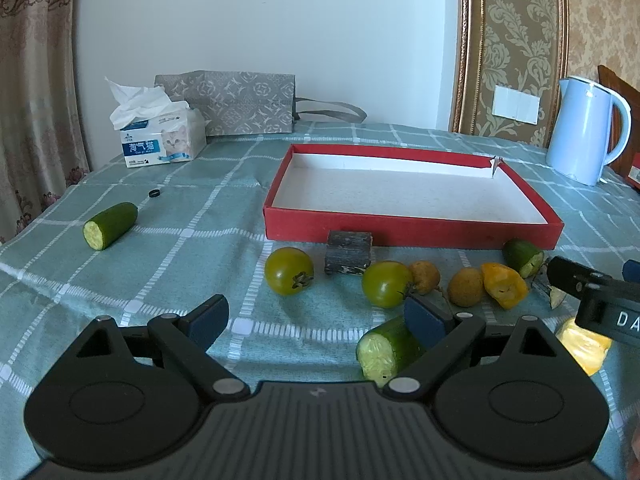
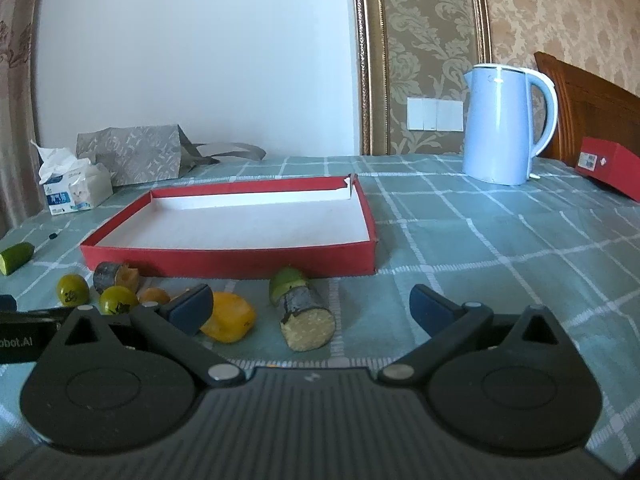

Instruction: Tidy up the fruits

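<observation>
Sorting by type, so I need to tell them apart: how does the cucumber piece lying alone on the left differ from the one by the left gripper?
The far cucumber piece lies apart from everything; the near cucumber piece lies beside the left gripper's finger. The far one looks longer. Both are green-skinned, with a pale cut end facing the camera.

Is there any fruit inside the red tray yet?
No, the red tray shows only its bare white floor; the fruit pieces lie on the tablecloth in front.

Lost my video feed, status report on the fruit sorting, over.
Left tongs open, right tongs open, nothing held. Red tray has no fruit in it; fruit, including a green tomato, sits on the tablecloth before it. Path clear.
</observation>
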Demonstrator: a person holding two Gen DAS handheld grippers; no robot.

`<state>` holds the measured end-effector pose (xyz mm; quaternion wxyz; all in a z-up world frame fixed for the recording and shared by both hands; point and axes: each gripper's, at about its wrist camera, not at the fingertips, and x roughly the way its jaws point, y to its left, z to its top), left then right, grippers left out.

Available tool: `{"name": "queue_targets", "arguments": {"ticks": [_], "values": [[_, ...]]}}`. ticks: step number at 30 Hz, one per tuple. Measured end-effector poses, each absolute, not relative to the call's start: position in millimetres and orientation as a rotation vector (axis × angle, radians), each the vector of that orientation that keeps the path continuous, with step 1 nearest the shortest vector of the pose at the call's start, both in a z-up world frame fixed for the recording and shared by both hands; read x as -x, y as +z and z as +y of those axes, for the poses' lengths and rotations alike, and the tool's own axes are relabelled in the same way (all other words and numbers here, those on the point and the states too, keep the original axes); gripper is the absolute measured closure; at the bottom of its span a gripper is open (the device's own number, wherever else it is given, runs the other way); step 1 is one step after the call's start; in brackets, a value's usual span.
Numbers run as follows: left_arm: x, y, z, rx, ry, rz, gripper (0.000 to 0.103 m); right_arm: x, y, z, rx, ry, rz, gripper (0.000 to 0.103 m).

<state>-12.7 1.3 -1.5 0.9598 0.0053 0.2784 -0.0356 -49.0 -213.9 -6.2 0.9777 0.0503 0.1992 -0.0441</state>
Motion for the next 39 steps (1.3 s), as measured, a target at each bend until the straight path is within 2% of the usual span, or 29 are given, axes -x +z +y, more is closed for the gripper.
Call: {"name": "queue_targets", "arguments": {"ticks": [16,23,39], "values": [[27,0,22,0.02,-0.129,0.546,0.008,48,-8,-222,-0.127,-0.078,0.425,0.0],[31,2,-11,-0.105,-0.204,0.521,0.008,47,-10,-221,-0.107,-0.07,0.438,0.0],[4,-23,-20,-0.09,-0.266,0.635,0.008,54,-17,-259,-0.196,-0.069,0.462,0.0]]}}
